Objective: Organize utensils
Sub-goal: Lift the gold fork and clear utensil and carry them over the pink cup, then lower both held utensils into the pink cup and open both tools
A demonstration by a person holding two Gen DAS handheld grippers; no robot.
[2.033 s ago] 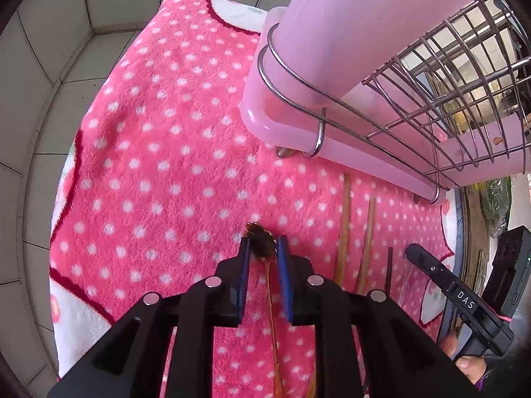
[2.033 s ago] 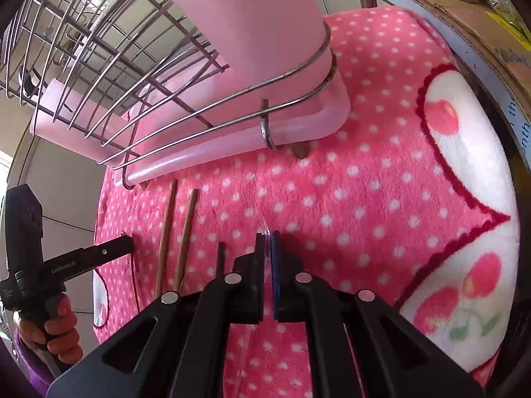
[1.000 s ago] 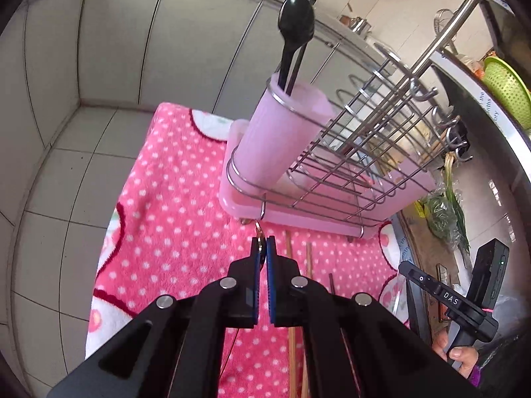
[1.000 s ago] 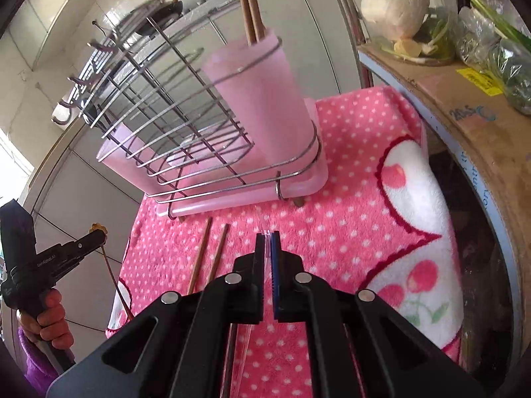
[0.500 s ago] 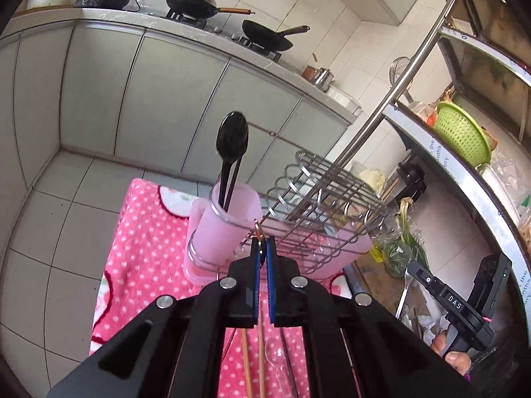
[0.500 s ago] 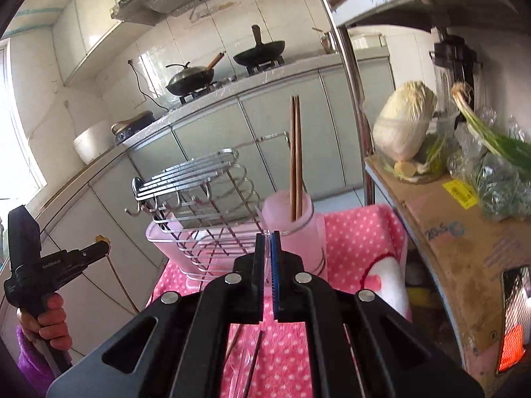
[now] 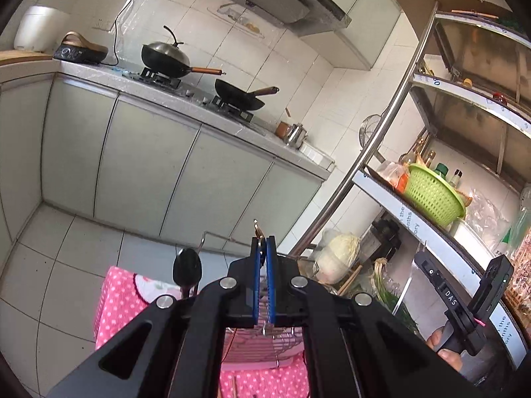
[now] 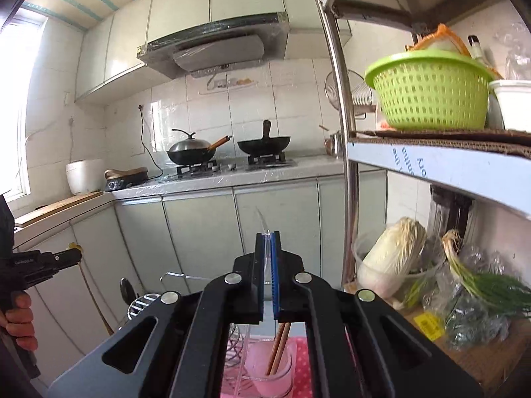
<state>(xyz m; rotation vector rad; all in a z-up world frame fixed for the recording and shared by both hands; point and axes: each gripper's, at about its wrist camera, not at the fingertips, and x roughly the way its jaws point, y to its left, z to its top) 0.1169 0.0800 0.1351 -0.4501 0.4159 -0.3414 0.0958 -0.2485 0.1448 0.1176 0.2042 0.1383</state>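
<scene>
Both hand-held grippers, left [image 7: 262, 248] clamping a bronze spoon [image 7: 257, 227] and right [image 8: 268, 242] a clear utensil [image 8: 262, 220], hung above the pink cup [image 8: 268, 376], probably needing lowering.

From where I stand, the left gripper [image 7: 262, 243] hides all but the gold tip of its spoon [image 7: 257, 227], the right gripper [image 8: 268, 242] covers most of the clear utensil [image 8: 262, 220], and the dish rack [image 7: 265, 348] sits mostly behind both.
</scene>
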